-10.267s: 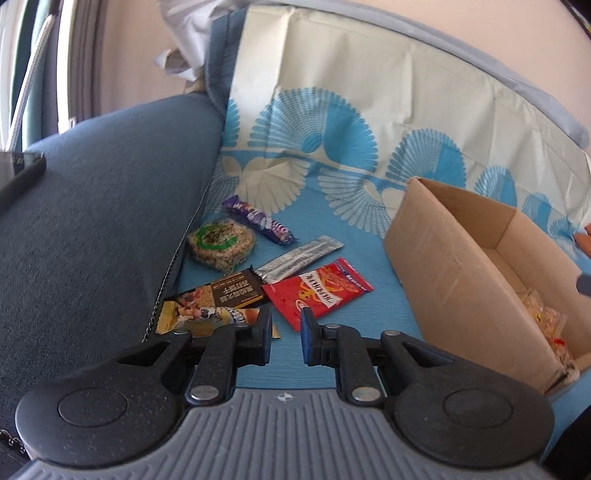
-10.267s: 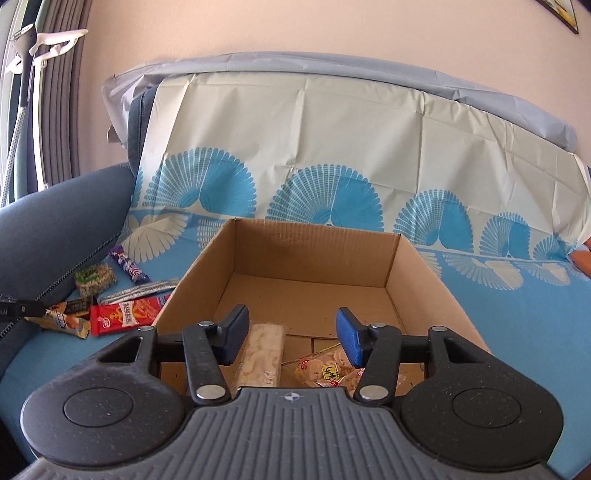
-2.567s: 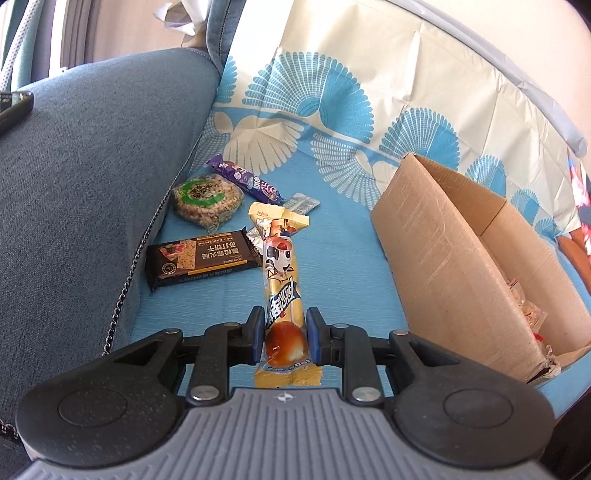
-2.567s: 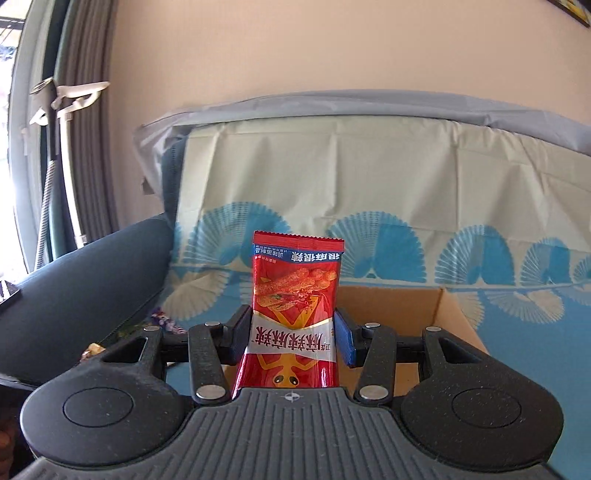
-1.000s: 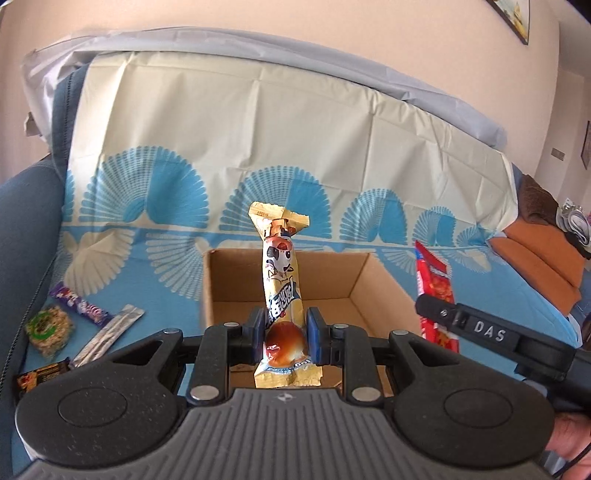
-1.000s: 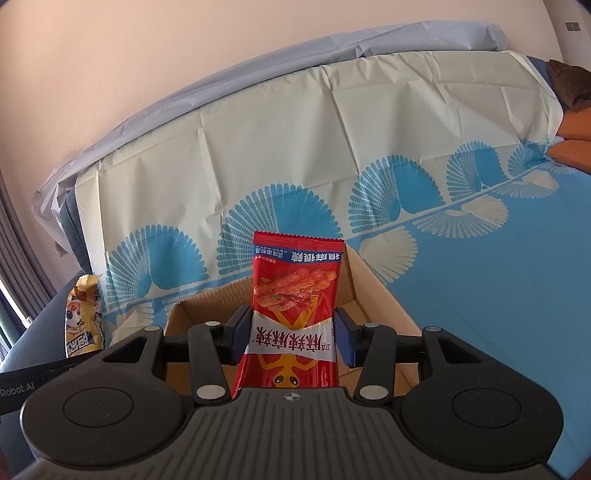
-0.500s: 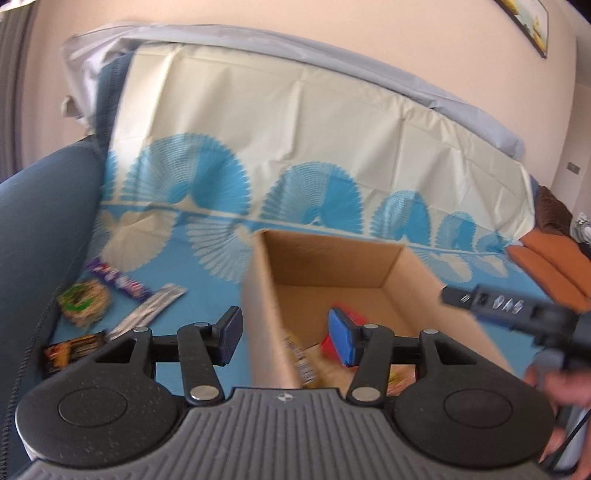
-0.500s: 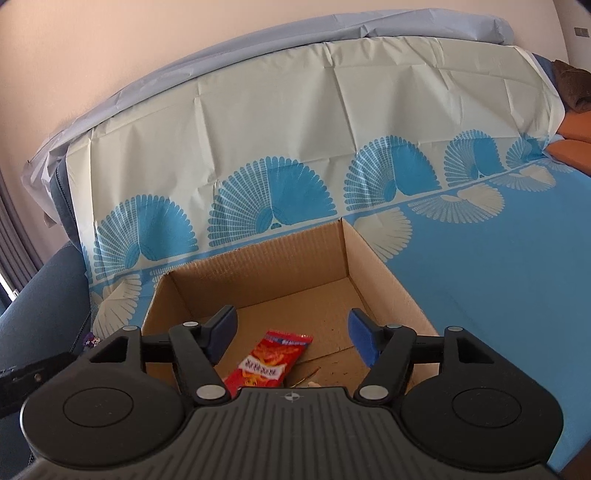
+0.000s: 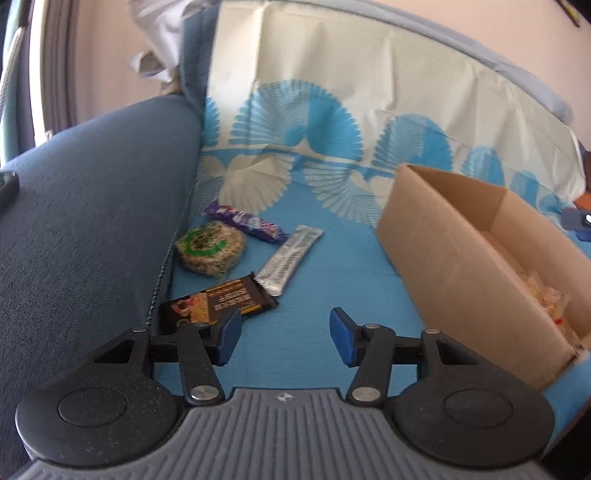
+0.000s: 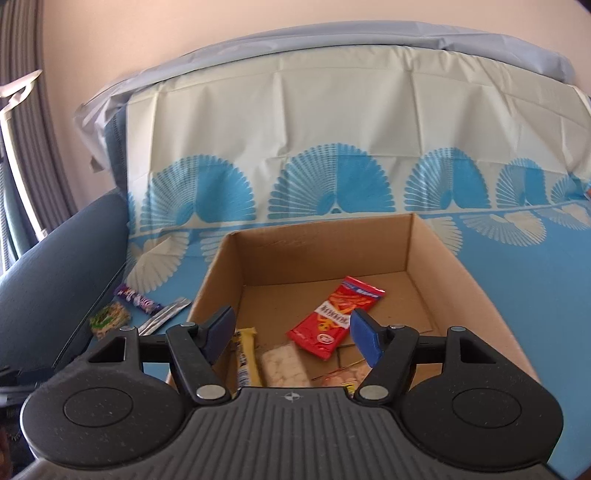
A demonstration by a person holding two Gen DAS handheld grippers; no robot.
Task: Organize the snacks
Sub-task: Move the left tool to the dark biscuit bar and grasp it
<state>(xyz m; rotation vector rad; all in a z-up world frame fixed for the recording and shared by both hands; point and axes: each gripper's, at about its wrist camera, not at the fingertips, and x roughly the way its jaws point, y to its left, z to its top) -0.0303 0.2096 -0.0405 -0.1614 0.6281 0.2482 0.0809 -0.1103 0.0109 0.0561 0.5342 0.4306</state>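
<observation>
Left gripper (image 9: 284, 334): wide open — empty.
Right gripper (image 10: 293, 330): wide open — empty; red packet (image 10: 334, 317) released earlier, lay in cardboard box (image 10: 465, 280).

Home living room. Blue fabric sofa armrest (image 9: 85, 221) at left; seat and backrest draped in plastic sheet (image 10: 332, 155) with blue fan print. Grey curtains (image 10: 22, 122) by bright window, plain beige wall (image 10: 184, 33) behind. Cardboard box (image 10: 325, 258) and loose snack packets (image 9: 236, 258) lie on sofa seat.
</observation>
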